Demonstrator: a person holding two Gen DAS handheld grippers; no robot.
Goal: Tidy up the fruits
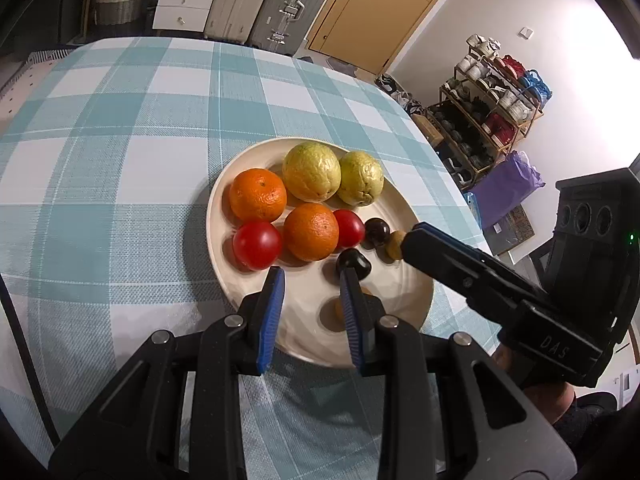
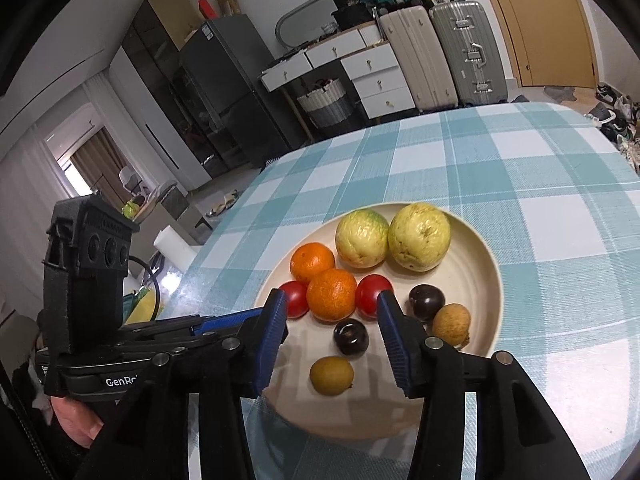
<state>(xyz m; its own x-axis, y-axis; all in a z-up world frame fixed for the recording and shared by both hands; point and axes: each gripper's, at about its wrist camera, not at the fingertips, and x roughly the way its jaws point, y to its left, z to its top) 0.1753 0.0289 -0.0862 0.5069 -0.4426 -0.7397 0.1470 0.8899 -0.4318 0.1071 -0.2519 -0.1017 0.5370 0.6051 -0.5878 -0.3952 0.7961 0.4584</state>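
A cream plate (image 1: 304,320) (image 2: 480,264) on the checked tablecloth holds two yellow-green guavas (image 1: 312,172) (image 2: 362,238), two oranges (image 1: 258,194) (image 2: 332,294), two red tomatoes (image 1: 257,244) (image 2: 370,295), two dark plums (image 1: 352,262) (image 2: 351,336) and two small brown fruits (image 1: 394,245) (image 2: 332,375). My left gripper (image 1: 312,280) is open and empty above the plate's near side, its right finger beside a plum. My right gripper (image 2: 332,304) is open and empty above the plate, with a plum and an orange between its fingers; in the left wrist view its fingertips (image 1: 412,240) sit next to a brown fruit.
The table (image 1: 120,140) carries a teal and white checked cloth. Its right edge drops off near the plate in the left wrist view. Beyond the table are suitcases (image 2: 440,56), white drawers (image 2: 376,76), a shoe rack (image 1: 488,104) and a wooden door (image 1: 384,4).
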